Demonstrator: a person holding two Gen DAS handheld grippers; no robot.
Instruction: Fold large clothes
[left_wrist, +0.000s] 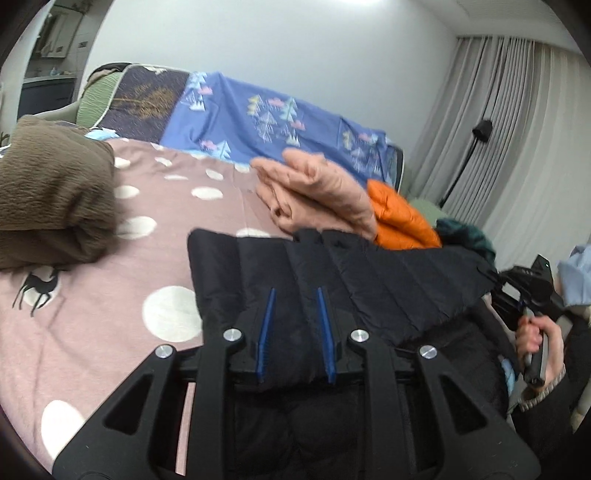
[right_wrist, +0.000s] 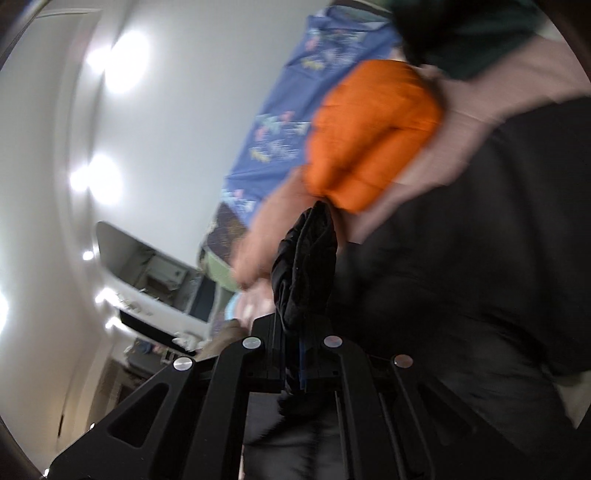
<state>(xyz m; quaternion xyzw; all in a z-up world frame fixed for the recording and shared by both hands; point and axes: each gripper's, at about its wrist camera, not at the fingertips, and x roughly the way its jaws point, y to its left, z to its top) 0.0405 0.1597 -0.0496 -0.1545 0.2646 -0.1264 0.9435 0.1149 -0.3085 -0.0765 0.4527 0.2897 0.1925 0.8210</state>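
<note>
A black quilted jacket (left_wrist: 369, 280) lies spread across the pink dotted bed cover (left_wrist: 110, 332), its far edge pulled straight toward the right. My left gripper (left_wrist: 295, 291) hovers over its near part with the blue pads (left_wrist: 267, 325) apart; jacket cloth lies between them, not pinched. At the right, a hand holds my right gripper (left_wrist: 496, 277), which is shut on the jacket's corner. In the right wrist view a bunch of black jacket (right_wrist: 303, 266) sticks out of the right gripper (right_wrist: 295, 332), whose jaws are closed; that view is blurred.
A folded brown garment (left_wrist: 51, 199) sits at the left of the bed. Behind the jacket lie a peach garment (left_wrist: 317, 192), an orange puffer (left_wrist: 399, 218) and a dark green item (left_wrist: 469, 236). A blue tree-print quilt (left_wrist: 266, 114) lines the wall; curtains (left_wrist: 517, 129) hang right.
</note>
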